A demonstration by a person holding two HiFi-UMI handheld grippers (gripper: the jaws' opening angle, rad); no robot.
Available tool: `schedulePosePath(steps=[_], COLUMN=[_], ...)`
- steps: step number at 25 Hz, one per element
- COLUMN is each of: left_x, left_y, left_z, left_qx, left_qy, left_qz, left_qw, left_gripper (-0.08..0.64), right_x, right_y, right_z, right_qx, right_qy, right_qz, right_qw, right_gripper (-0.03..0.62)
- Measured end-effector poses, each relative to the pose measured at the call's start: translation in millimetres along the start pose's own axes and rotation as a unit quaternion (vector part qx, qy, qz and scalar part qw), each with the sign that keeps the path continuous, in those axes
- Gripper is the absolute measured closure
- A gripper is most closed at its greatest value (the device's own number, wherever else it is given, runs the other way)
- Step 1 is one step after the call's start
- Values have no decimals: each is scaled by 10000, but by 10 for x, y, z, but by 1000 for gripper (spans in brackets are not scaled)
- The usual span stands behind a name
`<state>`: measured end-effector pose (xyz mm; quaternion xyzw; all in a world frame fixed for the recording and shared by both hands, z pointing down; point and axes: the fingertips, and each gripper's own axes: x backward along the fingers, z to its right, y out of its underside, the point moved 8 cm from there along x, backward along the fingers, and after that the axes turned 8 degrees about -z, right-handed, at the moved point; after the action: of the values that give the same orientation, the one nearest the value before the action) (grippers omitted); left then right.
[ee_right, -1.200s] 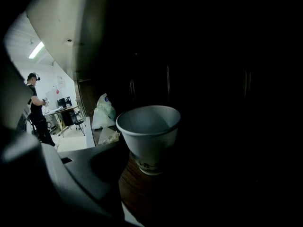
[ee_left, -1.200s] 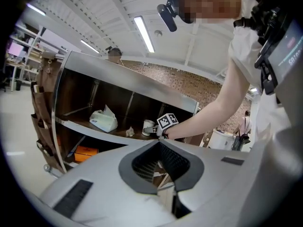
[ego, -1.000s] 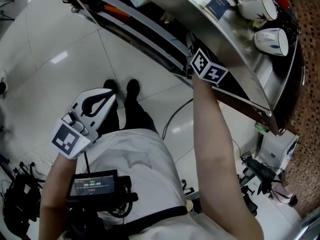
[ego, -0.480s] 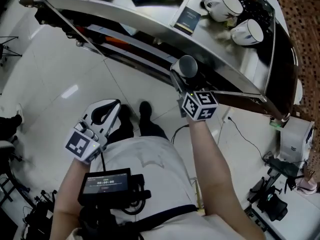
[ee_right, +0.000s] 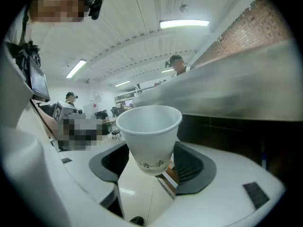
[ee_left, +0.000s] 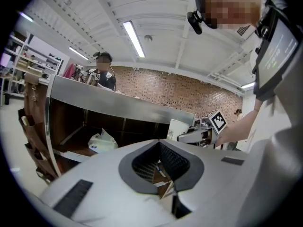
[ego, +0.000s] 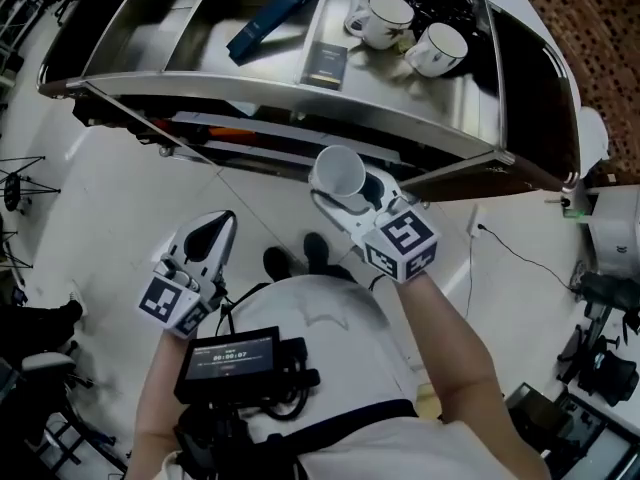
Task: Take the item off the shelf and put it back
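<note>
A white paper cup [ego: 338, 175] stands upright between the jaws of my right gripper [ego: 350, 194], which is shut on its lower wall. The cup is held in the air in front of the steel shelf unit [ego: 300, 98], clear of its front edge. In the right gripper view the cup [ee_right: 149, 135] fills the middle, with the dark pads [ee_right: 191, 167] pressing on either side. My left gripper [ego: 208, 236] hangs low at the left, shut and empty, away from the shelf. The left gripper view also catches the cup [ee_left: 177, 130] off to its right.
On the shelf top are two white mugs [ego: 383, 18] [ego: 436, 48], a long blue box [ego: 275, 13] and a small dark card [ego: 325, 63]. A white plastic bag [ee_left: 102, 142] lies on a lower shelf. Cables and gear lie on the tiled floor at the right [ego: 600, 348].
My right gripper has drawn back out from under the shelf top with the cup and now holds it clear in front. The left gripper has barely moved.
</note>
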<state>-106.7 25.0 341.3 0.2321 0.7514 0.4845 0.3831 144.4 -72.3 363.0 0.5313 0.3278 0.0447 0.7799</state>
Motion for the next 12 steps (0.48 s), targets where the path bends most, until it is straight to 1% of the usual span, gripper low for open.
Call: schedulePosePath(steps=[2, 5, 12], left_x=[12, 44, 91], left_y=[-85, -171, -355], left_z=[18, 53, 77], left_qx=[-93, -217, -313], left_qy=[163, 309, 450], left_qz=[43, 35, 172], left_qw=[9998, 9993, 9983], left_gripper=[552, 552, 552], right_x=[70, 167, 260], right_y=[-108, -225, -450], right_z=[-113, -275, -587], right_qx=[107, 263, 617], right_qy=[-121, -241, -447], right_qz=[124, 269, 493], right_qw=[9998, 9990, 9959], right_gripper=[311, 311, 311])
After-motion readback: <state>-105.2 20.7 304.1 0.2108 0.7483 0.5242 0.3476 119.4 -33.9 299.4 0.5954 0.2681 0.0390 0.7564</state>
